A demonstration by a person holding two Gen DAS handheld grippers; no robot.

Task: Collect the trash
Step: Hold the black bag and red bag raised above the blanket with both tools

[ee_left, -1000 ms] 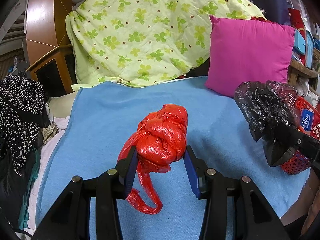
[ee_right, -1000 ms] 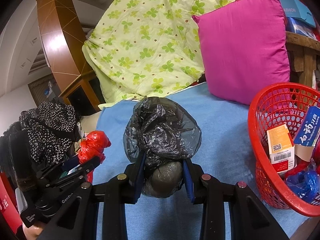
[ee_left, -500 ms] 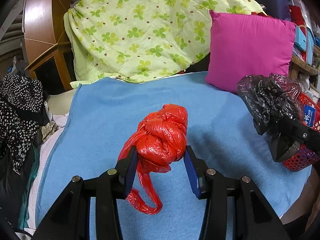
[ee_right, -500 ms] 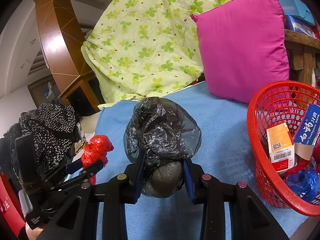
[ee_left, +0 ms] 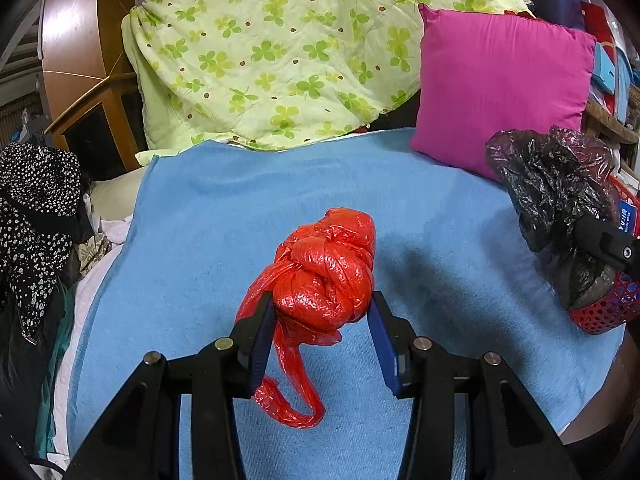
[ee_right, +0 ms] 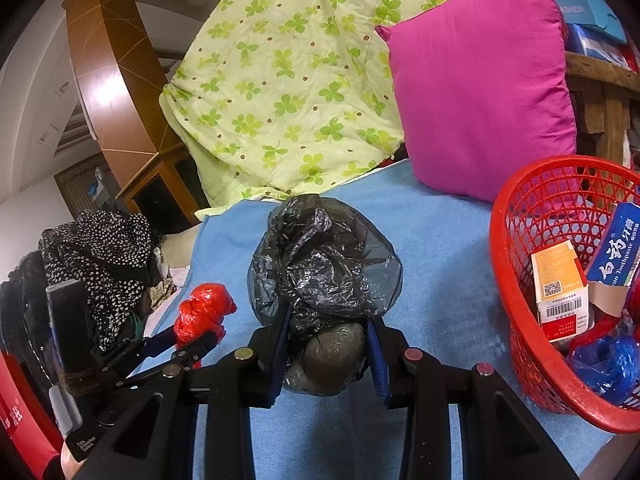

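Left gripper [ee_left: 322,312]: both blue pads are clamped on a knotted red plastic bag [ee_left: 326,276]. The bag is held above the blue towel [ee_left: 224,208]; a loose red tail hangs down between the fingers and curls below them.

Right gripper [ee_right: 326,344]: both blue pads are clamped on a crumpled black plastic bag [ee_right: 324,268]. The bag's upper part billows above the fingers; a rounded, dull grey-brown bulge of the same bag sits between the pads and below them. In the left wrist view this bag appears at the right edge, in front of the basket.

Red mesh basket [ee_right: 508,300]: stands on the blue towel, to the right of the right gripper and near it. Contents visible:
- an orange and white carton with a barcode [ee_right: 562,288]
- a blue toothpaste box [ee_right: 616,248], leaning against the far wall
- a blue plastic bag [ee_right: 604,364] at the bottom
- some red plastic beside it

Surroundings: a magenta cushion [ee_right: 480,92] stands upright at the back of the towel, just beside a green clover-print quilt [ee_right: 288,80] heaped behind it. A black garment with white dots [ee_right: 100,252] lies off the towel's left edge
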